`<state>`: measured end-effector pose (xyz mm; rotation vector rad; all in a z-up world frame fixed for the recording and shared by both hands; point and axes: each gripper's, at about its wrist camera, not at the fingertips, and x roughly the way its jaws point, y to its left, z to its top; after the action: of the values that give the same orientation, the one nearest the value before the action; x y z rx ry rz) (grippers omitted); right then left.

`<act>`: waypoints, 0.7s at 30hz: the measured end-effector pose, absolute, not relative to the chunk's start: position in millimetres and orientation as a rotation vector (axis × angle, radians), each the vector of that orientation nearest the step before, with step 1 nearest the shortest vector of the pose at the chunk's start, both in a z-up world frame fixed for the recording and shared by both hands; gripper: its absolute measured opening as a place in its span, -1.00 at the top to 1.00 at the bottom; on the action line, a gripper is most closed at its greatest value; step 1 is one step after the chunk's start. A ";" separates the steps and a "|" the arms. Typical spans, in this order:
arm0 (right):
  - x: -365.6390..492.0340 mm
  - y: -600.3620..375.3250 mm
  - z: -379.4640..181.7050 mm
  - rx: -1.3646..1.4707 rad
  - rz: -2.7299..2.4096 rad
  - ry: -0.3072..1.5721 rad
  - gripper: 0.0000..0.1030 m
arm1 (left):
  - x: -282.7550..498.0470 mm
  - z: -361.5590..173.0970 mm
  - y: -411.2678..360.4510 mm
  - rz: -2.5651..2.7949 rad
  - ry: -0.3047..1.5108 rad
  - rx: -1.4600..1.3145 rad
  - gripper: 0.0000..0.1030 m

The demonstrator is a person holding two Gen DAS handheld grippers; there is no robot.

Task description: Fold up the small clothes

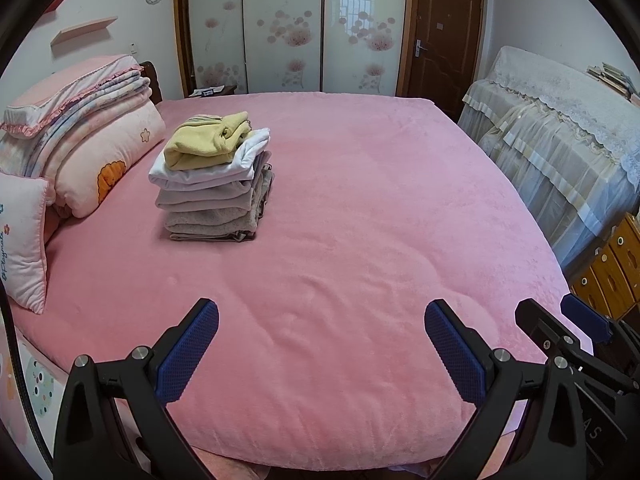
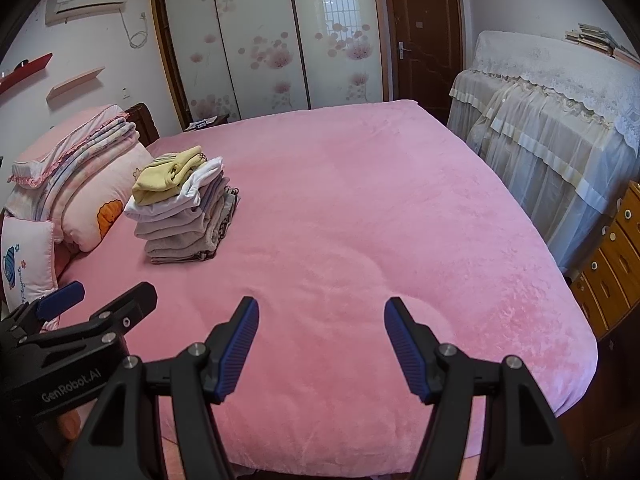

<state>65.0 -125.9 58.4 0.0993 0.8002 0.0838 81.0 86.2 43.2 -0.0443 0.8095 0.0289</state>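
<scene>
Both grippers hover over the near edge of the pink bed: the left gripper has its jaws spread wide with nothing between them, and the right gripper just beside it is likewise spread and empty. Farther back, toward the left, a stack of folded clothes sits on the bed, a yellow garment on top, near the folded bedding.

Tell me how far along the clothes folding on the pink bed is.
Done: a stack of folded clothes sits on the pink bed near the pillows, a yellow garment on top. In hand: nothing; the left tongs and right tongs are both open and empty over the bedspread. Left: no unfolded clothes show in either view, so the job looks finished.
</scene>
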 end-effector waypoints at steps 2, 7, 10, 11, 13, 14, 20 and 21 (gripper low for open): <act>65.1 -126.6 58.2 0.097 0.082 0.801 -0.28 | 80.7 43.2 85.5 0.032 0.807 -0.040 -0.99; 64.9 -126.2 57.8 0.097 0.083 0.801 -0.28 | 80.7 39.9 85.7 0.038 0.810 -0.035 -0.99; 64.4 -126.5 57.6 0.094 0.081 0.801 -0.28 | 80.4 38.5 86.8 0.040 0.813 -0.036 -0.99; 64.4 -126.4 57.5 0.094 0.082 0.801 -0.28 | 80.8 38.5 87.1 0.041 0.814 -0.036 -0.99; 64.6 -126.1 57.9 0.096 0.082 0.802 -0.28 | 80.6 38.3 87.5 0.042 0.814 -0.036 -0.99; 64.6 -125.9 58.1 0.096 0.082 0.802 -0.28 | 80.9 38.4 87.4 0.041 0.814 -0.036 -0.99; 64.8 -126.9 58.1 0.094 0.081 0.801 -0.28 | 80.5 38.1 87.5 0.041 0.813 -0.035 -0.99; 64.3 -127.2 58.0 0.093 0.081 0.799 -0.28 | 80.5 38.1 87.4 0.041 0.814 -0.035 -0.99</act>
<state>64.3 -127.2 58.0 0.0928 0.7989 0.0806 80.5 87.4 38.1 -0.0346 0.8137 0.0411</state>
